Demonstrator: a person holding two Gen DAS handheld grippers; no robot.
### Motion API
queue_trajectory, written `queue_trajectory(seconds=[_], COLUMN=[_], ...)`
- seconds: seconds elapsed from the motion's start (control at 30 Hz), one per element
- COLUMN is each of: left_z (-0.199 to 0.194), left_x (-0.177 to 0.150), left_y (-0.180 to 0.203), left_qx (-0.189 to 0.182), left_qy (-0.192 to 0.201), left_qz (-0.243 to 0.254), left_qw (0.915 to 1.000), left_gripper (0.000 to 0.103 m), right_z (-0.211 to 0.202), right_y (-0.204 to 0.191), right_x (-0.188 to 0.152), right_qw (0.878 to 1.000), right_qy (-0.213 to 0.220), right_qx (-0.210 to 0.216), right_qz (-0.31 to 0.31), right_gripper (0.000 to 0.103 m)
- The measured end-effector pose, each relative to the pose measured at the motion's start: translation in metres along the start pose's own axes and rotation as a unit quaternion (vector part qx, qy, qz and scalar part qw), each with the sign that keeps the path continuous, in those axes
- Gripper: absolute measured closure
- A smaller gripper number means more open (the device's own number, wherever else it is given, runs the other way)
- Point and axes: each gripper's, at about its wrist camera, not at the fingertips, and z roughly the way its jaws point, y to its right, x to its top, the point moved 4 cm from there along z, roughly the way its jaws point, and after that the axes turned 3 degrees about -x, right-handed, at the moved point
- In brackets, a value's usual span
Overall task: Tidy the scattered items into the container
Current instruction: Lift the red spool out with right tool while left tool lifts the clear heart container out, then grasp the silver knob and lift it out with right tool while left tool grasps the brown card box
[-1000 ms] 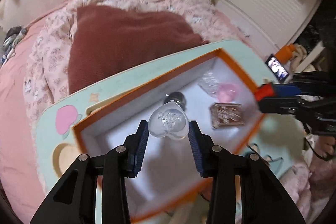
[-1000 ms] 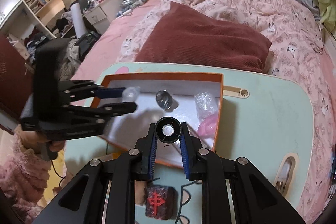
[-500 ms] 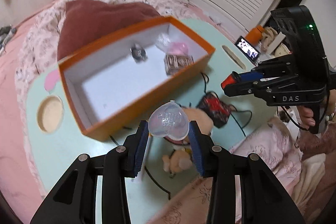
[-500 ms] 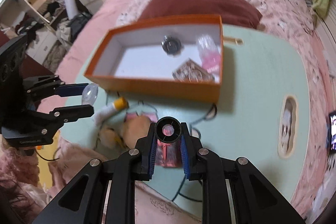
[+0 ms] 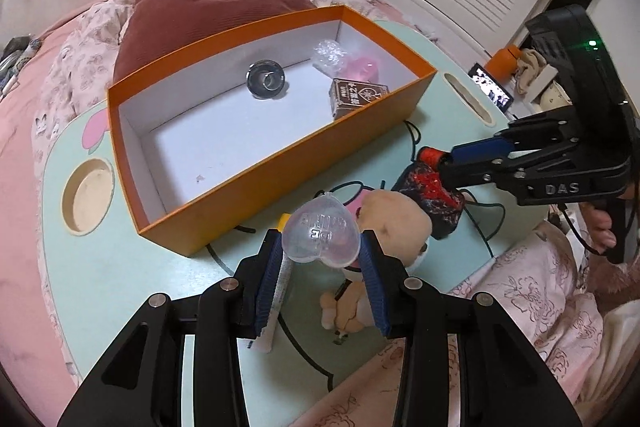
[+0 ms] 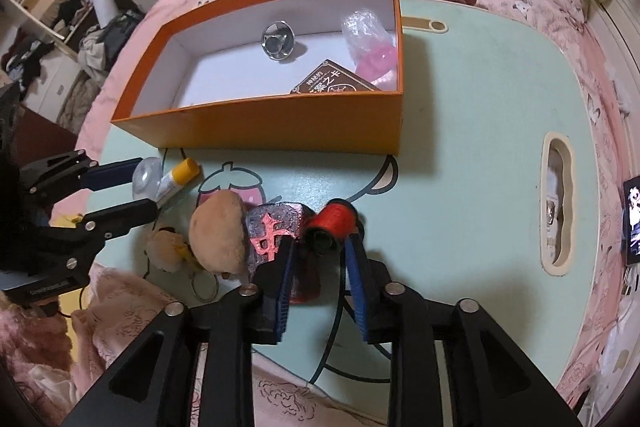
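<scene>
An orange box [image 5: 280,167] [image 6: 280,131] with a white inside stands on the mint table. It holds a shiny round piece [image 5: 265,79], a brown card box [image 5: 356,97] and a pink wrapped item [image 5: 352,65]. My left gripper [image 5: 320,251] is shut on a clear heart-shaped case [image 5: 321,235], held above the table in front of the box. My right gripper [image 6: 320,247] holds a red thread spool [image 6: 334,221] between its fingers, low over the table beside a dark mahjong-tile plush [image 6: 274,231] and a tan plush toy [image 6: 218,231].
A glue stick with a yellow cap [image 6: 178,177] lies on the table [image 6: 460,147] near the plush. A black cable [image 5: 476,223] runs across the table. A maroon cushion [image 5: 208,11] and pink bedding lie behind. A phone [image 5: 490,91] sits at the right.
Both grippers have pulled back from over the box to the near table side, with their items still held. The right gripper has dropped low beside the mahjong plush.
</scene>
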Motion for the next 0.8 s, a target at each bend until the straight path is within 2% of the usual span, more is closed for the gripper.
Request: queue_trajectory(seconds=[0.1,0.37,0.47,0.57,0.63,0.67,0.7,0.77,0.8], left_z=[-0.002,-0.02,-0.027,-0.032,-0.034,-0.034,-0.034,-0.035,-0.035], left_x=[0.001,0.006,0.01,0.012,0.012,0.012,0.012,0.012,0.012], left_y=[-0.003,-0.01,-0.017,-0.025,-0.031,-0.033,-0.036,-0.041,-0.043], left_qx=[0.002,-0.001,0.004,0.005,0.006,0.008,0.009,0.011,0.01], left_qy=[0.0,0.017,0.028,0.037,0.039,0.04,0.04,0.041,0.042], left_qz=[-0.004,-0.015,-0.02,-0.032,-0.041,-0.045,-0.049,-0.056,-0.059], left_qw=[1.0,0.9997,0.9994,0.9988,0.9984,0.9981,0.998,0.9975,0.9973], left_gripper=[0.062,0.061,0.049,0.046,0.046,0.046,0.046,0.046,0.046], right_z=[-0.009,-0.036,-0.04,-0.042,-0.041,-0.04,-0.037,-0.026,-0.017], right_y=[-0.001,-0.015,-0.019,-0.022,-0.028,-0.029,-0.031,-0.034,-0.038], right_x=[0.001,0.015,0.029,0.05,0.067,0.073,0.082,0.096,0.105], right_qw=[1.0,0.999,0.998,0.997,0.997,0.996,0.996,0.996,0.996], right_qy=[0.013,0.042,0.052,0.068,0.078,0.082,0.084,0.079,0.072], right_qx=[0.003,0.019,0.013,-0.001,-0.001,0.006,0.017,0.021,0.01], right_qz=[-0.003,-0.013,-0.016,-0.019,-0.025,-0.028,-0.03,-0.039,-0.047], right_gripper=[0.069,0.069,0.069,0.069,0.063,0.05,0.043,0.042,0.042])
